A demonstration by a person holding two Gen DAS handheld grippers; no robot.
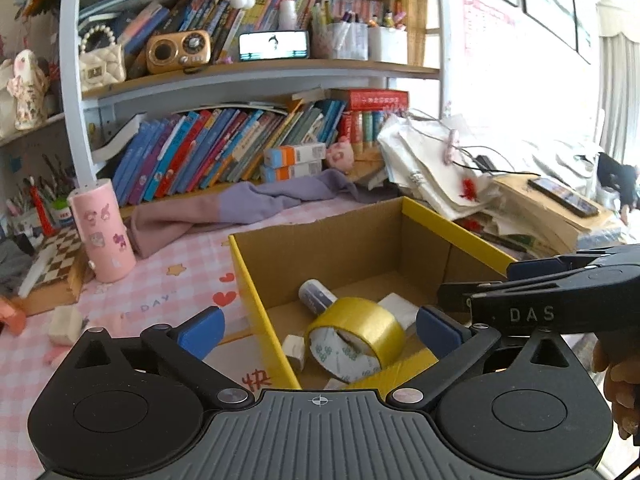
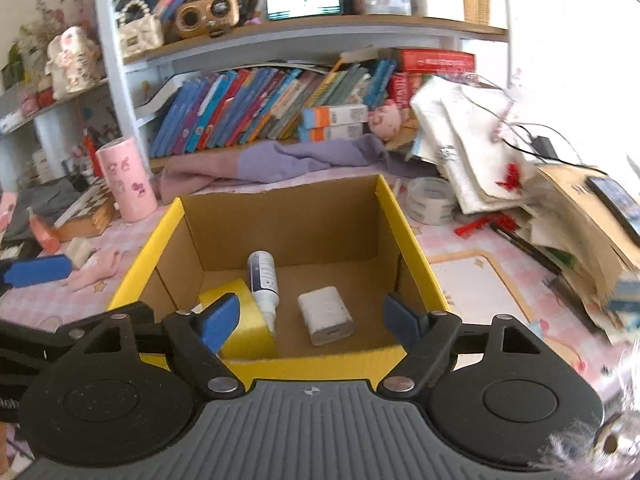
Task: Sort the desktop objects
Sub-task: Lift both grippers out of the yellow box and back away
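Cluttered desk under a pink gingham cloth [image 2: 460,272], backed by a white bookshelf [image 1: 256,76] crammed with leaning books, a gold retro radio and a lit phone screen. Centre of the work area: an open cardboard box [image 2: 280,200] with yellow outer walls. Contents so far: a roll of yellow tape [image 1: 354,338] lying on its side against the near-left wall, a small white spray bottle [image 2: 263,280] just beside and touching it, a white charger block [image 2: 326,315] on the box floor apart from the bottle, and a small white eraser-like piece [image 1: 294,350] near the roll. Left gripper [image 1: 320,326]: jaws spread fully wide over the box, nothing between the blue pads; the tape roll sits below and beyond them, not pinched. Right gripper [image 2: 312,318]: jaws also apart, empty, hovering above the near rim with the charger block under the gap. Judgement: both tools have let go of their loads into the box, so this looks like the release end of a drop-off step. Remaining loose items outside the box: a clear tape roll [image 2: 430,200] just right of the box, a red pen-like item [image 2: 478,226] beyond it, a pale block [image 2: 80,250] and pink pieces on the left, and a pink cylindrical holder [image 1: 106,236]. Next move calls for lifting clear of the box walls, then heading for the nearest stray; the clear tape roll needs a wide jaw across its rim.
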